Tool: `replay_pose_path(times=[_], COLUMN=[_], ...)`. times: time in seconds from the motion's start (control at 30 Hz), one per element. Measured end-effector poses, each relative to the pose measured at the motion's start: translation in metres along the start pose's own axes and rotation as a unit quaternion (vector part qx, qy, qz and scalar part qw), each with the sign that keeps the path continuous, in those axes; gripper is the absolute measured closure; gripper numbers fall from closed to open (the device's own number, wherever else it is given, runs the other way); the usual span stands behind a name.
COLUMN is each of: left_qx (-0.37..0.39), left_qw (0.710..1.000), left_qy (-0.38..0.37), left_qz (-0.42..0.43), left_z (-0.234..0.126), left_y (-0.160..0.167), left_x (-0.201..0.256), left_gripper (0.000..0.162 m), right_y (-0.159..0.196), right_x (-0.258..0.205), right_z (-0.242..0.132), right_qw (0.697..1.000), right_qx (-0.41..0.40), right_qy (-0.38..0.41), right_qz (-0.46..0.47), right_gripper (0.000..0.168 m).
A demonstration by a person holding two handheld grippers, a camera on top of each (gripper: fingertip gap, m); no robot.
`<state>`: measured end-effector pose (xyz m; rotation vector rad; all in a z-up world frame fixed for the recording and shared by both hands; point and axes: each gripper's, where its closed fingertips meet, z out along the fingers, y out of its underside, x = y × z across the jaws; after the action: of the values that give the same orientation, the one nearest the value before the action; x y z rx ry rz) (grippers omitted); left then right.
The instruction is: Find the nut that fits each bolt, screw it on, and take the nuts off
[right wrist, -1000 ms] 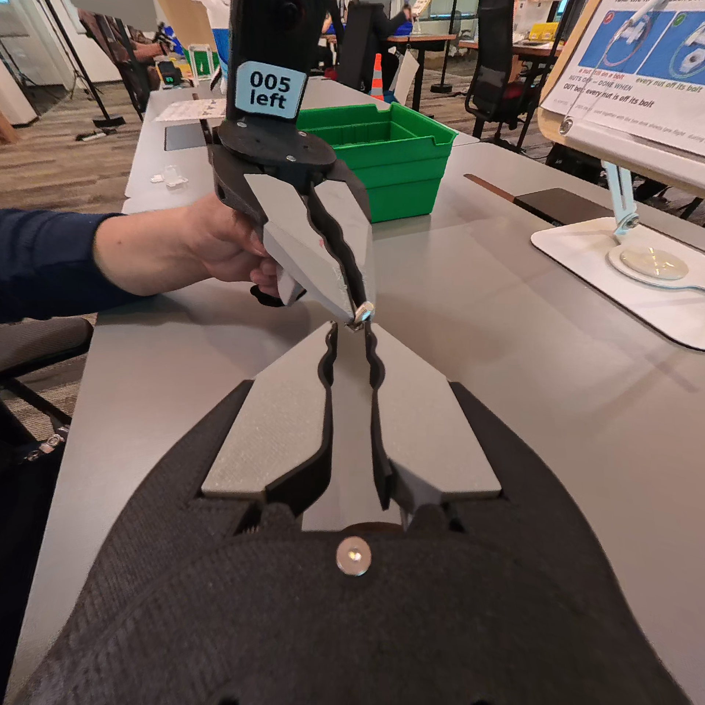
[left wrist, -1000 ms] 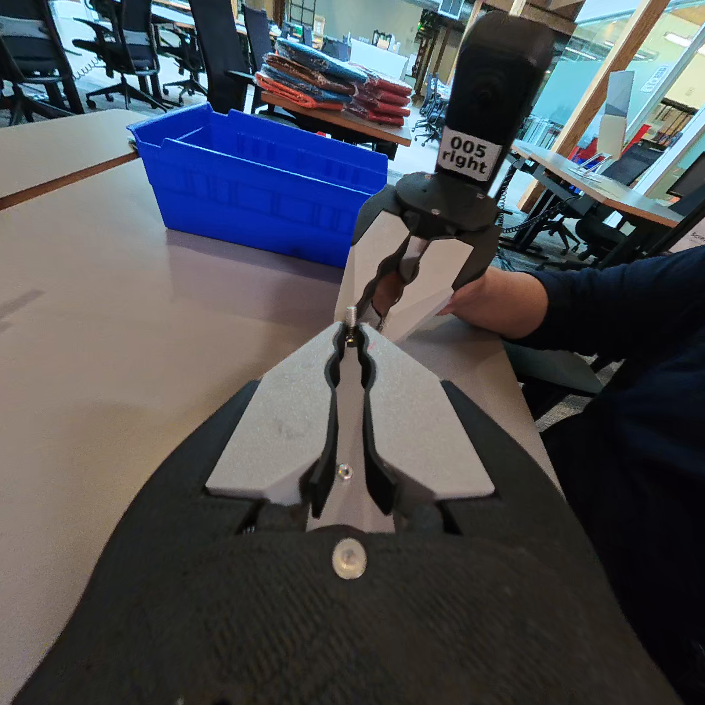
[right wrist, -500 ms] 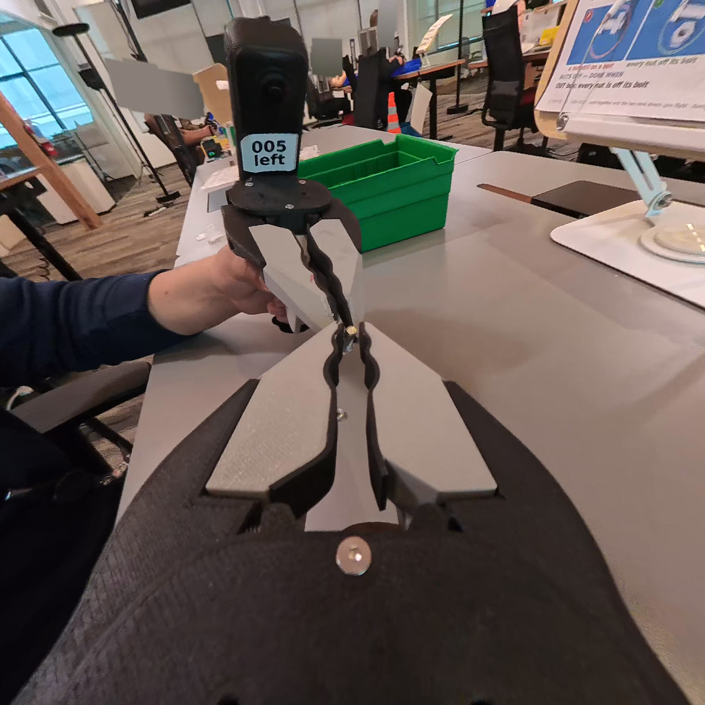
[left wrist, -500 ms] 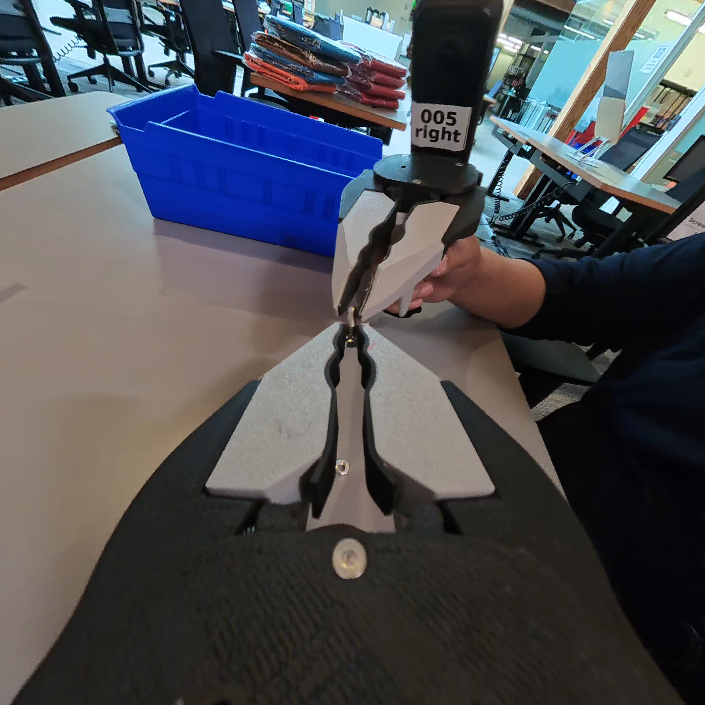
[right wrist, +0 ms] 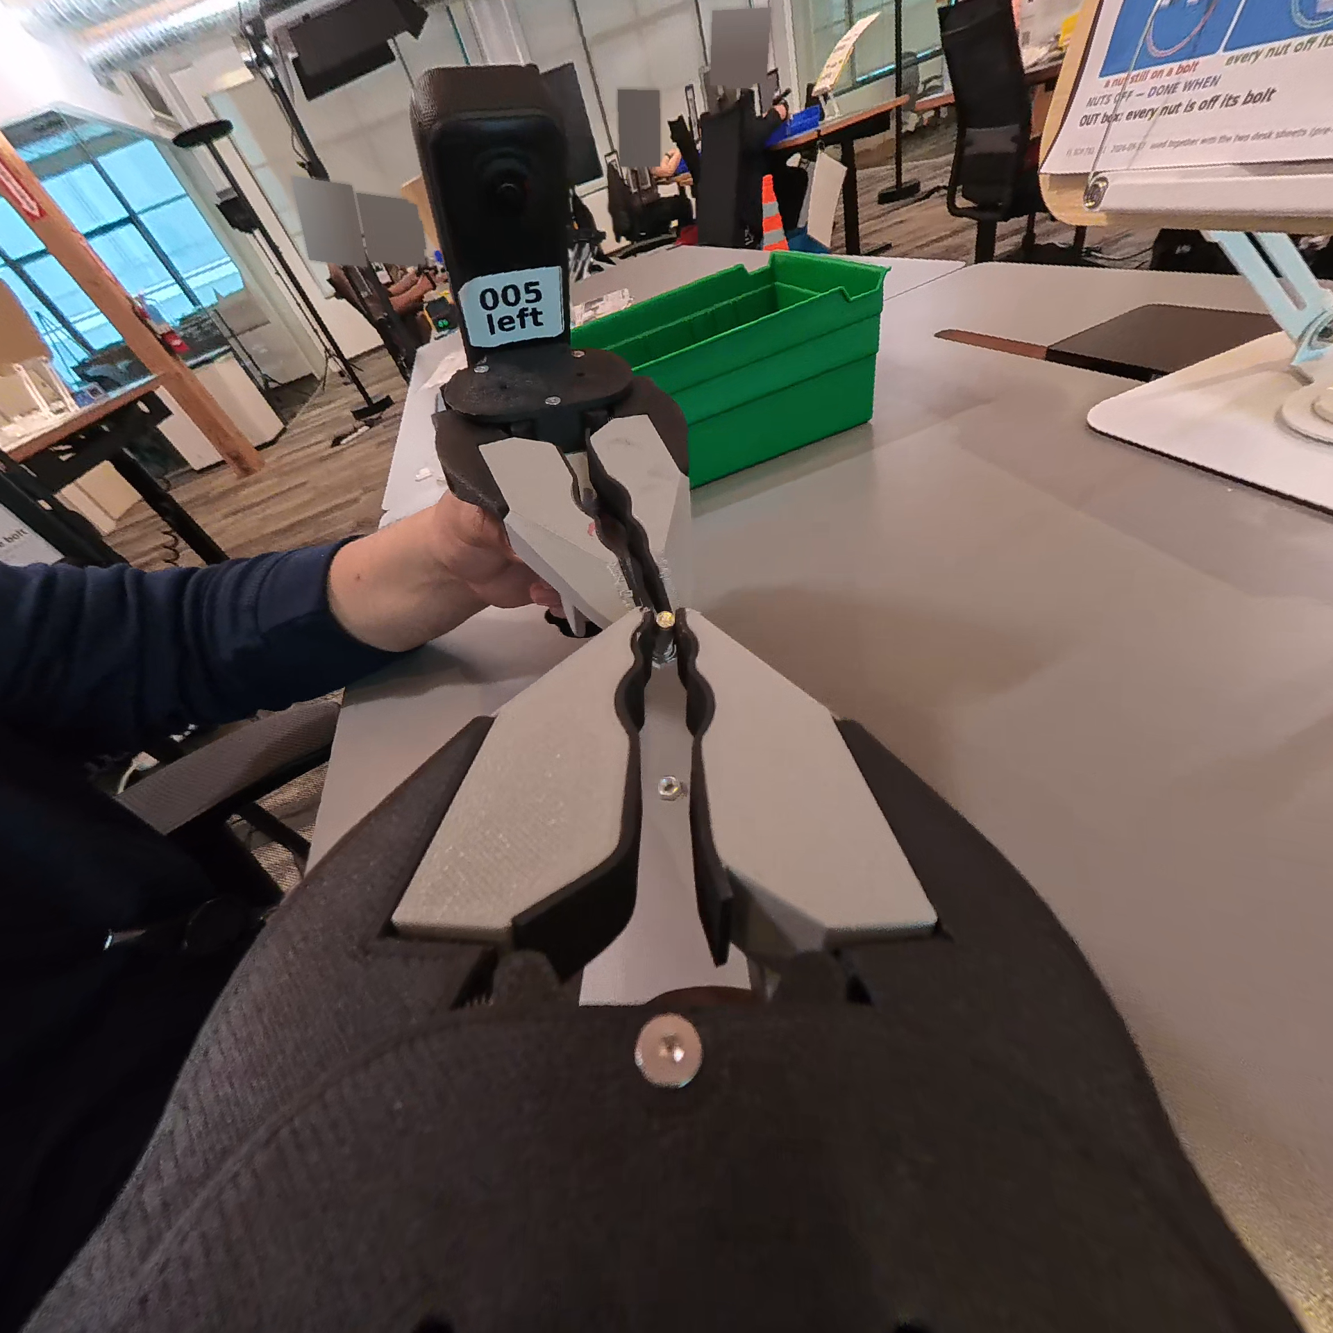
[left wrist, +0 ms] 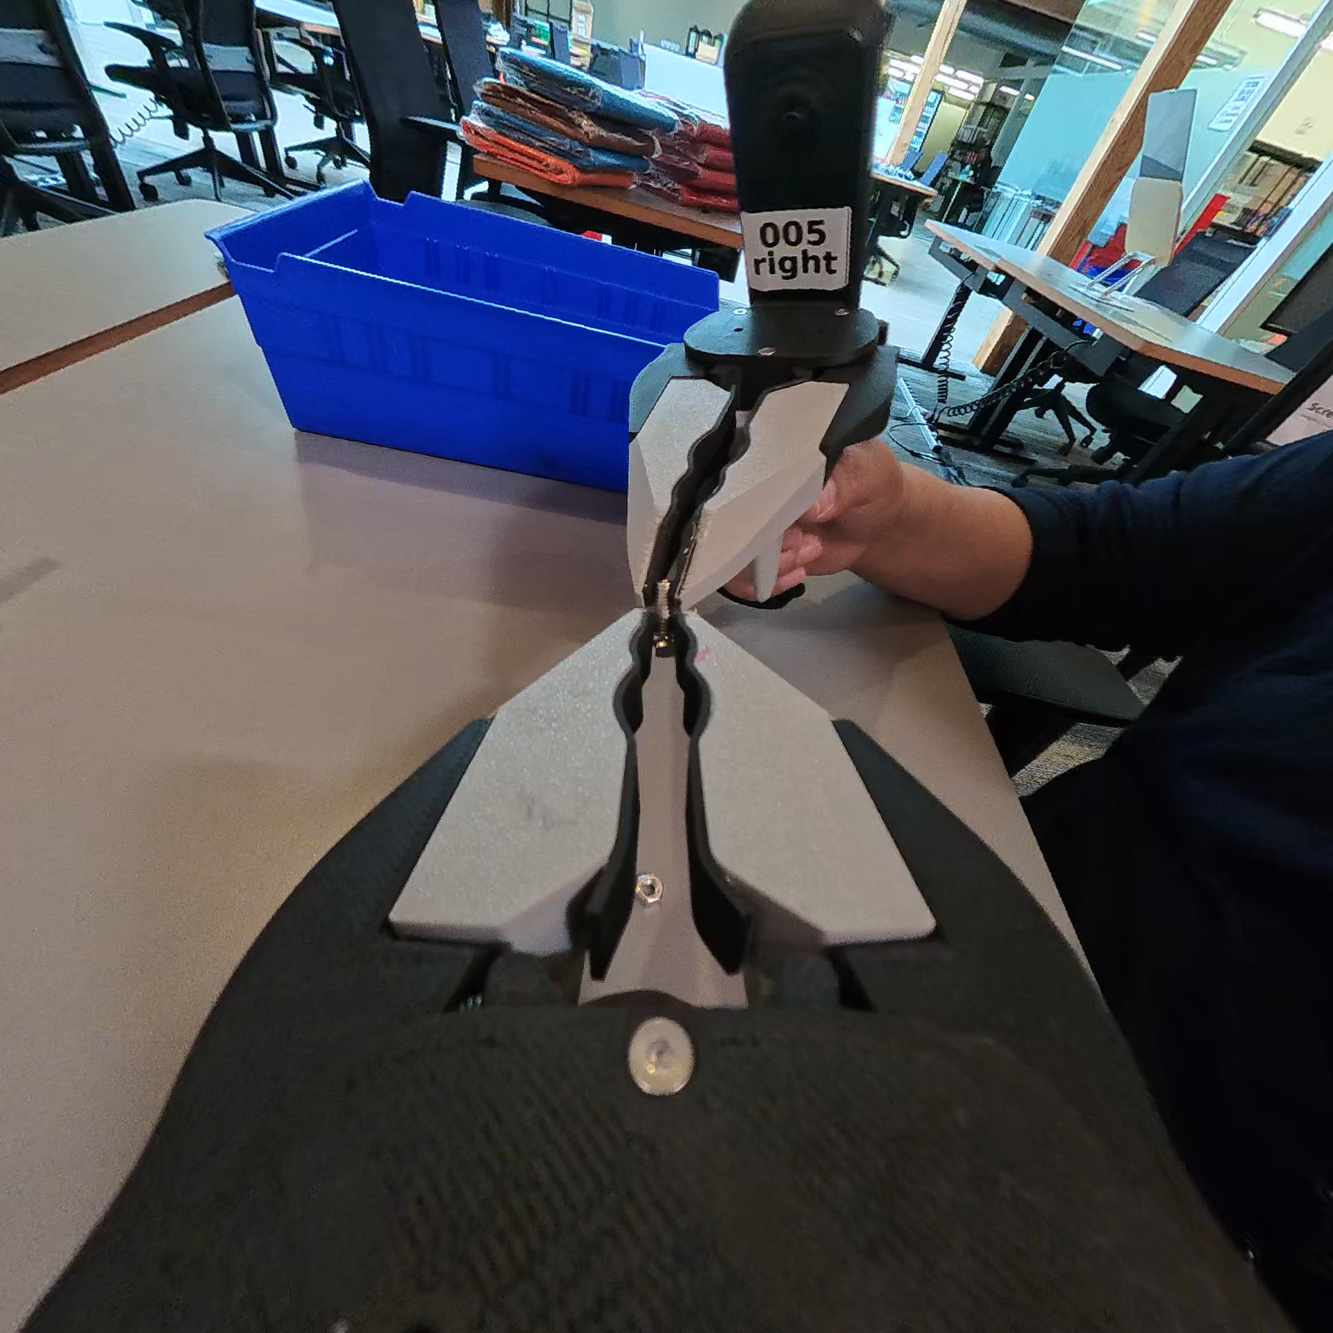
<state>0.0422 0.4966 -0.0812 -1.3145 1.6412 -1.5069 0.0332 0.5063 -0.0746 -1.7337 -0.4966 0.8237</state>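
Since a second ago the right gripper (left wrist: 667, 595) has swung upright and closed onto the bolt (left wrist: 661, 604). Nearest, one loose nut (left wrist: 648, 889) lies on the grey table (left wrist: 216, 613). Above it, the left gripper (left wrist: 660, 635) is clenched on the bolt's lower end — tip to tip with the right. Beyond stand two bins — one blue (left wrist: 462, 353), one green (right wrist: 764, 361).

Your right gripper (right wrist: 665, 635) pinches a small bolt (right wrist: 663, 638) at its fingertips, meeting the tips of your left gripper (right wrist: 653, 588) above the grey table (right wrist: 1010, 649). A loose nut (right wrist: 669, 788) lies on the table below. A green bin (right wrist: 757, 361) stands behind.
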Motion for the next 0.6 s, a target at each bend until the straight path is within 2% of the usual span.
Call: replay_pose_path(times=[0.2,0.3,0.47,0.6], left_qx=[0.007,0.002,-0.019,-0.017], left_qw=[1.000,0.999,0.999,1.000], left_qy=[0.010,0.001,0.003,-0.008], left_qz=[-0.028,-0.040,-0.046,-0.021], left_z=[0.001,0.001,0.005,0.007], left_y=[0.001,0.005,0.014,0.012], left_x=[-0.002,-0.009,-0.011,-0.009], left_gripper=[0.159,0.147,0.140,0.145], right_y=[0.001,0.002,-0.001,0.000], right_x=[0.003,0.008,0.009,0.011], right_z=[0.001,0.001,-0.002,-0.001], right_qw=[1.000,0.999,0.999,0.998], right_qx=[-0.006,-0.010,-0.002,-0.006], right_qy=[0.015,0.035,0.036,0.049], right_qz=[-0.011,-0.020,-0.013,-0.027], right_gripper=[0.166,0.166,0.166,0.166])
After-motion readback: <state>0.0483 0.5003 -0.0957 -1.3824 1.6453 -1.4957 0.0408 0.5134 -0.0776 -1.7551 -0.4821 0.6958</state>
